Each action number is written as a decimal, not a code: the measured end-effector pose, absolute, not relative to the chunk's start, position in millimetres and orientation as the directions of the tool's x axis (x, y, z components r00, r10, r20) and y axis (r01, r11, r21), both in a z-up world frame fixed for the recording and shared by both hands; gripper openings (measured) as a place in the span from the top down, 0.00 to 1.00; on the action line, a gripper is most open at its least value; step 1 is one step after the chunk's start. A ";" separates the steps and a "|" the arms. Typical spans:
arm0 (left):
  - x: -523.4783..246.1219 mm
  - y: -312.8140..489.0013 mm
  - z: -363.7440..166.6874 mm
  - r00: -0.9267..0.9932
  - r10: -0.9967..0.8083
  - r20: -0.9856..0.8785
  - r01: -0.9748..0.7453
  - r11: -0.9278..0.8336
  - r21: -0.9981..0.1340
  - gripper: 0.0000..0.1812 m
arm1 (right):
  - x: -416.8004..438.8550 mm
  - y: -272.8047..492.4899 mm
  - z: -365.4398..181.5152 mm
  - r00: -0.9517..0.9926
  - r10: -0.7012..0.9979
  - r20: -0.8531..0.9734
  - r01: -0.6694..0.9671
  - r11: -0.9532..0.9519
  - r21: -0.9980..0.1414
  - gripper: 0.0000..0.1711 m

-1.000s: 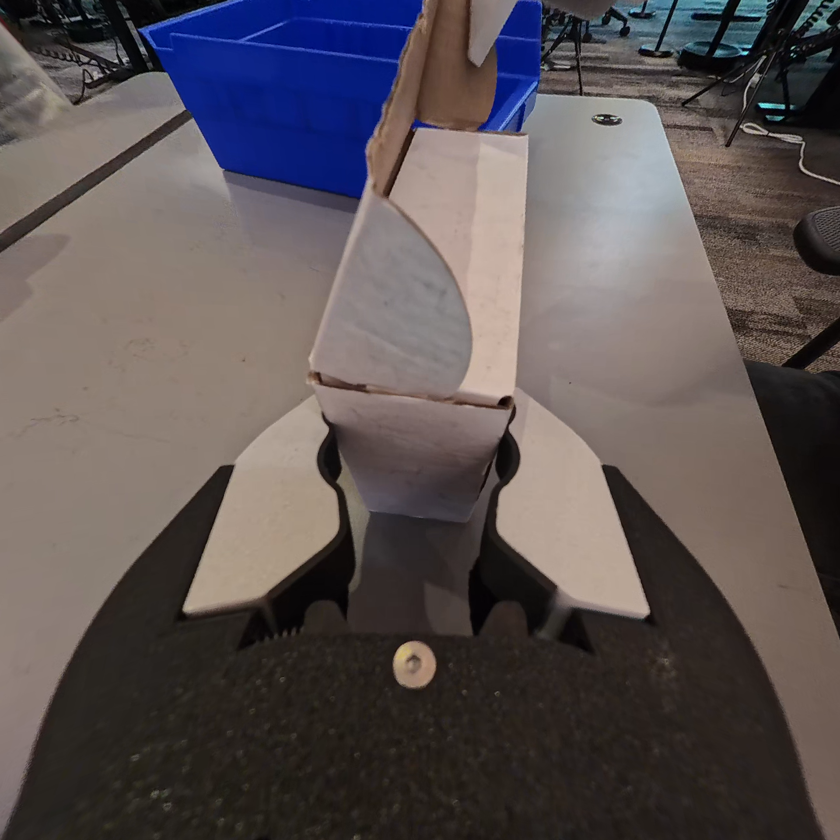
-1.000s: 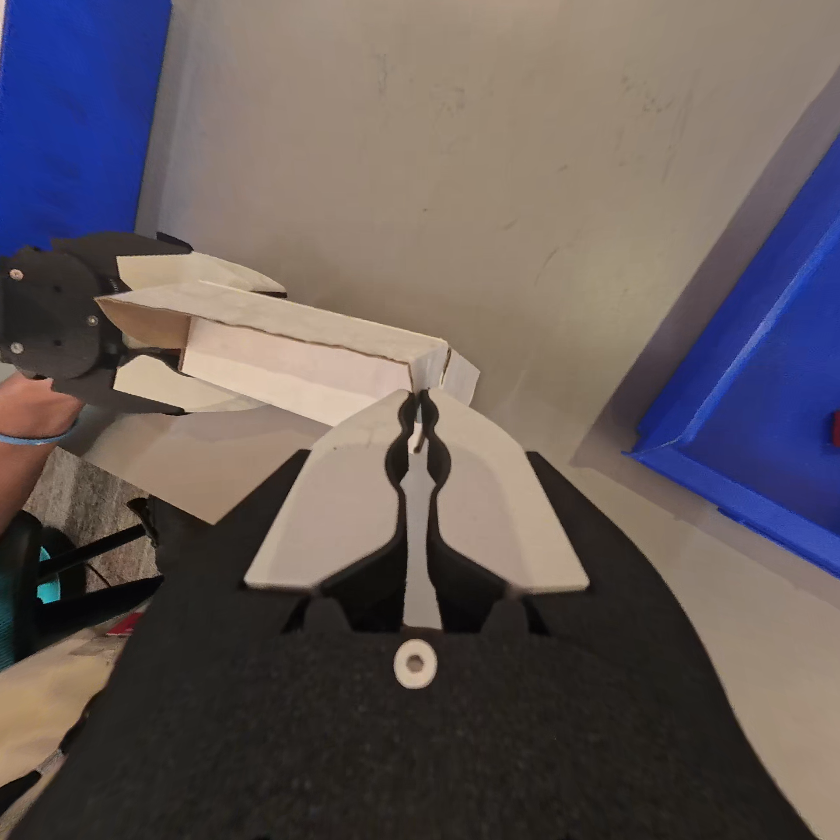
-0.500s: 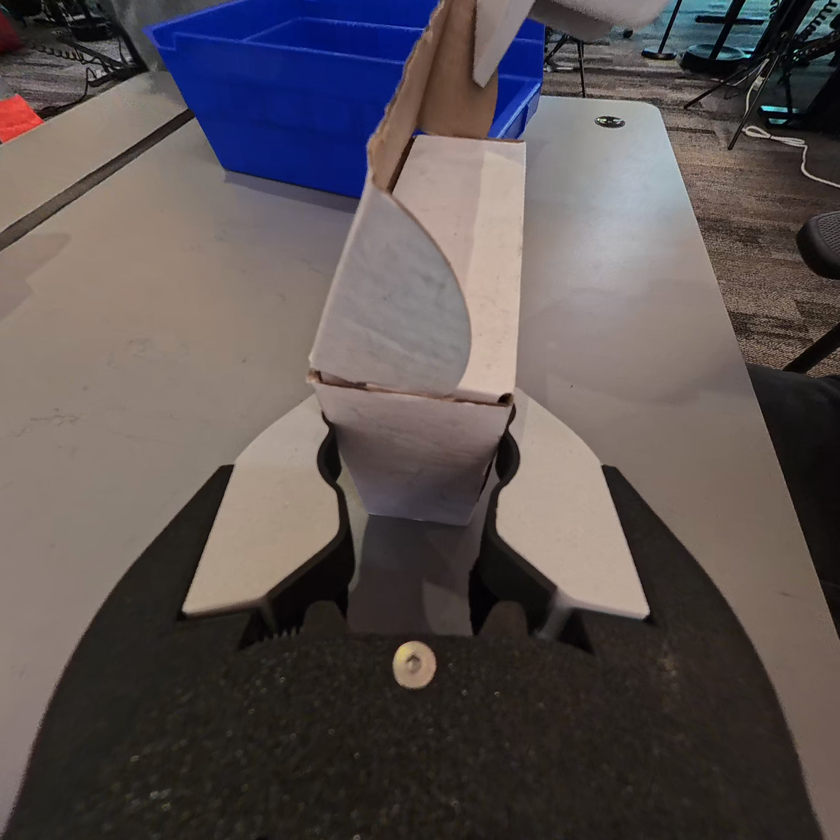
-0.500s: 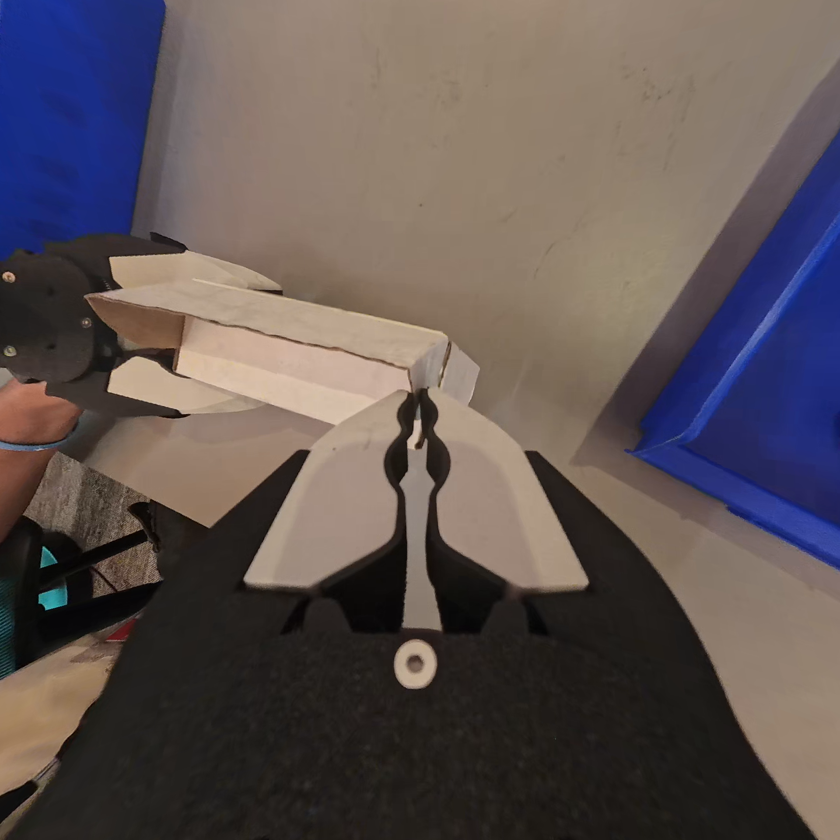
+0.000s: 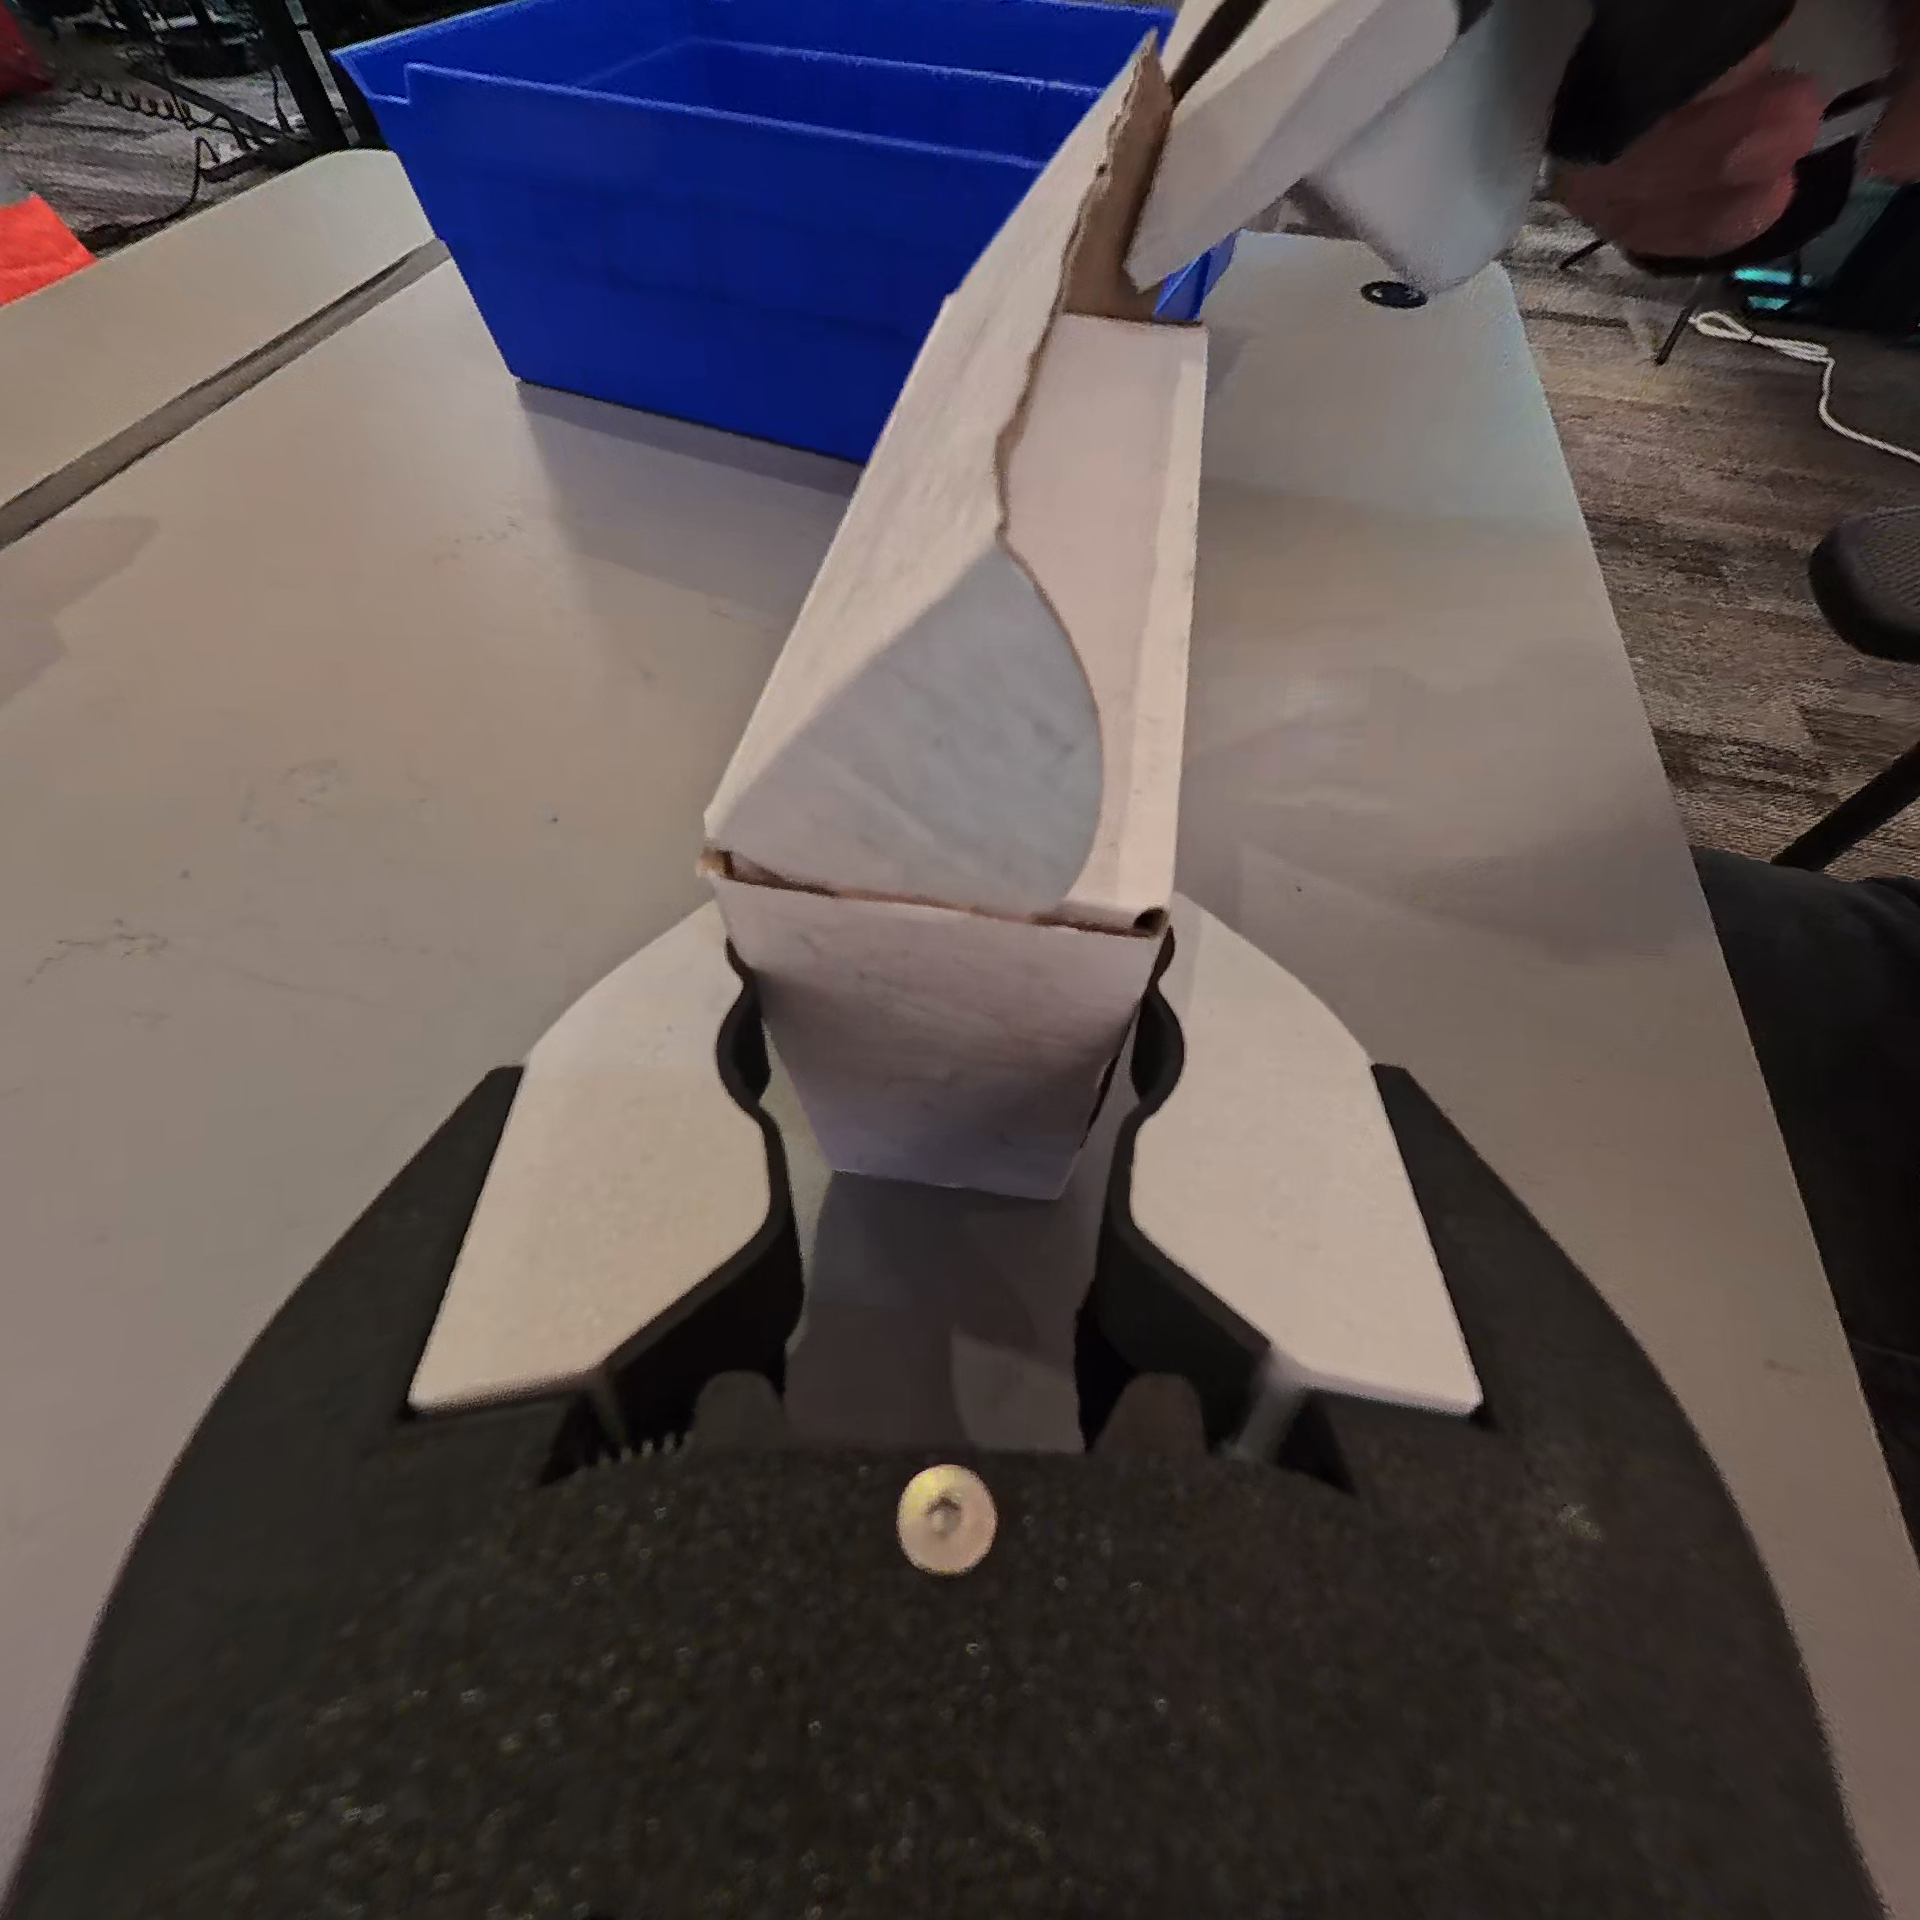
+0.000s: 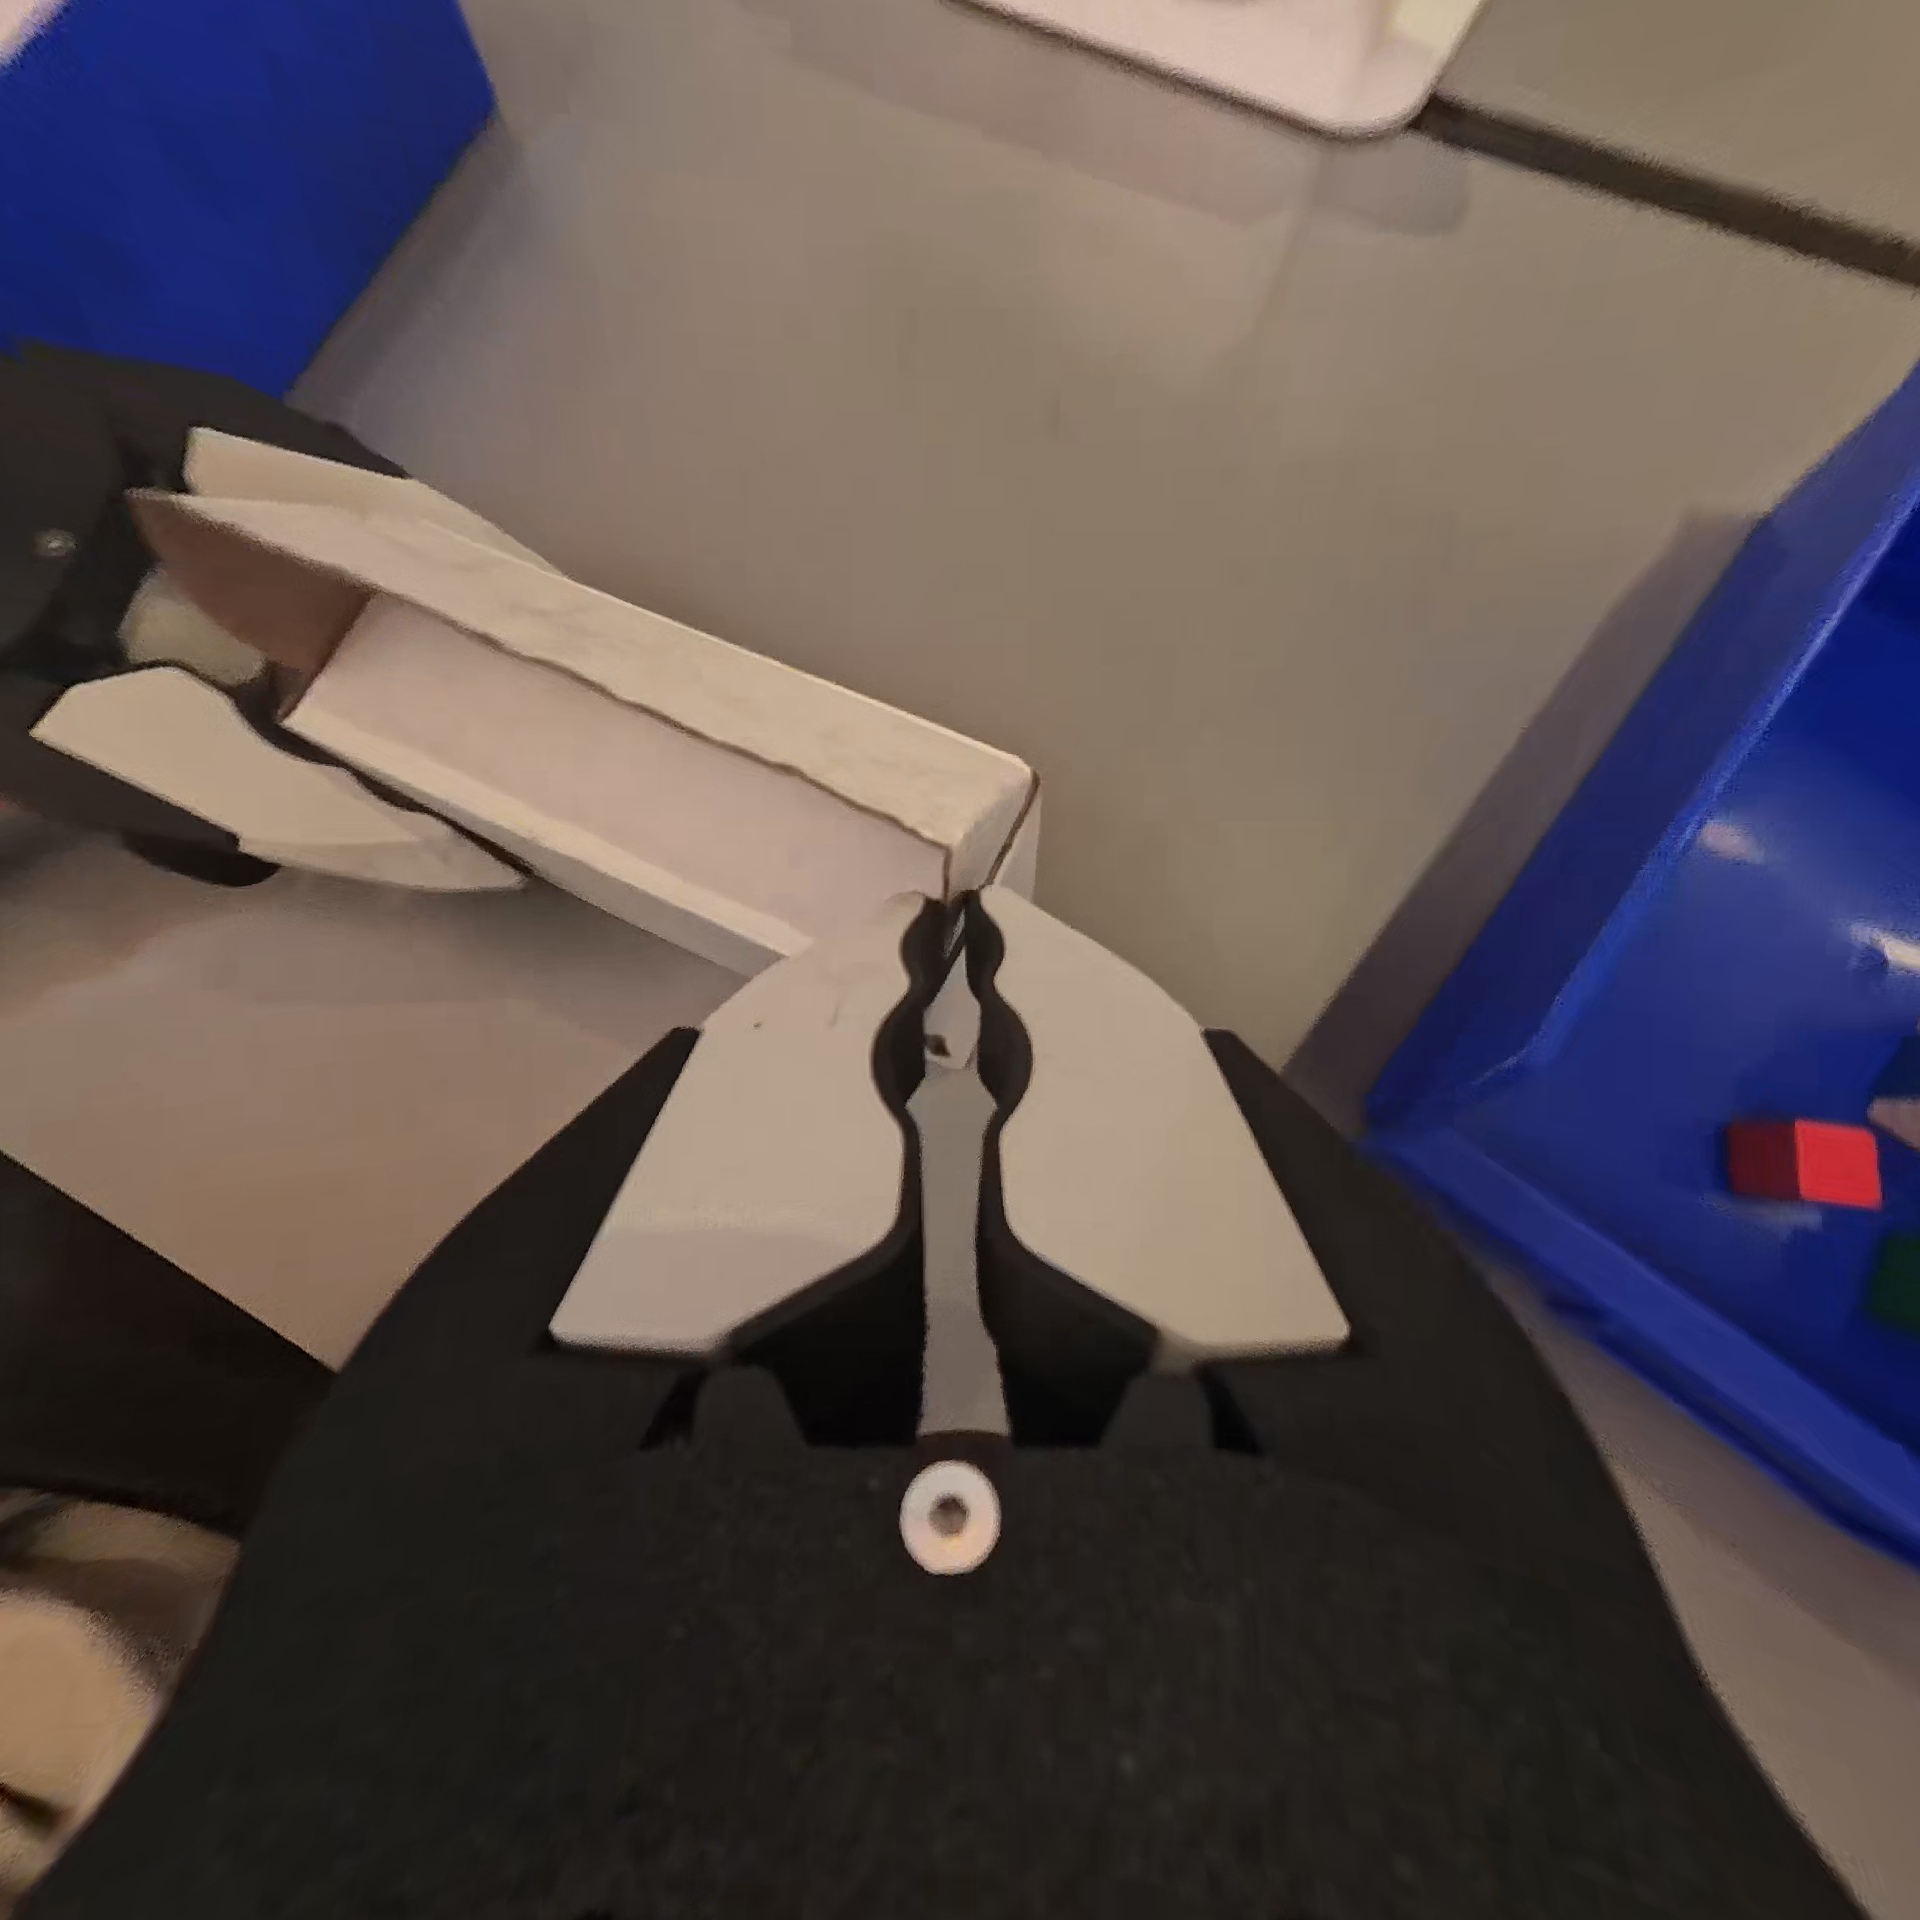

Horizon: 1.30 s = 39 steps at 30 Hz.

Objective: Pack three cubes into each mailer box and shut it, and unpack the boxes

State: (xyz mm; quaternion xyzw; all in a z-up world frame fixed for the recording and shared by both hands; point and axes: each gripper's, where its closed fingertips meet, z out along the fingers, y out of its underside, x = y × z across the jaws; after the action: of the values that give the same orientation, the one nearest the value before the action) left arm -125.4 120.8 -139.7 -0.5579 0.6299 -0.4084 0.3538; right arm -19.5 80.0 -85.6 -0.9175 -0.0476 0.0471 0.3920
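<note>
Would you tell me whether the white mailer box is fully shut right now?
No: the mailer box lid gapes at its far end, pinched by the right gripper.

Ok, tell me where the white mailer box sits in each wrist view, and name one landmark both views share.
Left wrist view: the mailer box runs up the centre, its near end clamped in the left tongs.
Right wrist view: the box lies centre-left, slanting toward the right tongs, which pinch a flap at its end.
Shared landmark: the blue bin, seen at right in the right wrist view.
</note>
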 end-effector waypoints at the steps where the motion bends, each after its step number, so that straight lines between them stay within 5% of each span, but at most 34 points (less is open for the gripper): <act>1: -127.9 121.0 -139.1 -0.116 -0.993 0.011 -0.421 0.039 -0.906 0.62 | -21.7 78.7 -81.1 0.985 0.164 -0.046 0.072 -0.648 -0.758 0.96; 3: -138.1 119.8 -132.5 -0.094 -0.995 0.015 -0.422 0.026 -0.906 0.52 | -24.9 74.6 -67.7 0.968 0.249 -0.024 0.119 -0.542 -0.832 0.91; 6: -158.9 119.7 -99.4 -0.052 -0.998 0.029 -0.347 -0.009 -0.938 0.65 | -19.0 71.1 -48.3 0.944 0.317 0.093 0.206 -0.345 -0.916 0.81; 11: -171.9 131.6 -11.5 -0.010 -0.966 0.259 -0.048 -0.258 -0.965 0.83 | -16.4 80.4 -45.9 0.941 0.335 -0.039 0.054 -0.262 -0.964 0.85; 17: -151.6 125.4 -33.0 -0.027 -0.942 0.335 -0.151 -0.328 -0.933 1.00 | -17.1 89.9 -50.0 0.830 0.441 -0.341 -0.230 -0.285 -0.930 1.00; 31: -149.8 115.6 -60.2 -0.023 -0.967 0.253 -0.236 -0.240 -0.941 1.00 | -26.1 76.7 -56.4 0.816 0.480 -0.321 -0.207 -0.276 -0.938 1.00; 39: -152.2 116.7 -87.8 0.030 -0.989 0.145 -0.333 -0.147 -0.931 1.00 | -28.1 77.8 -87.2 0.897 0.411 -0.163 -0.039 -0.294 -0.955 1.00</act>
State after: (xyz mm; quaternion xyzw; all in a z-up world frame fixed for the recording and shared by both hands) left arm -152.2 116.7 -87.8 -0.6146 0.5378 -0.4423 0.3707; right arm -28.1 77.8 -87.2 -0.7809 -0.1190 0.1932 0.5819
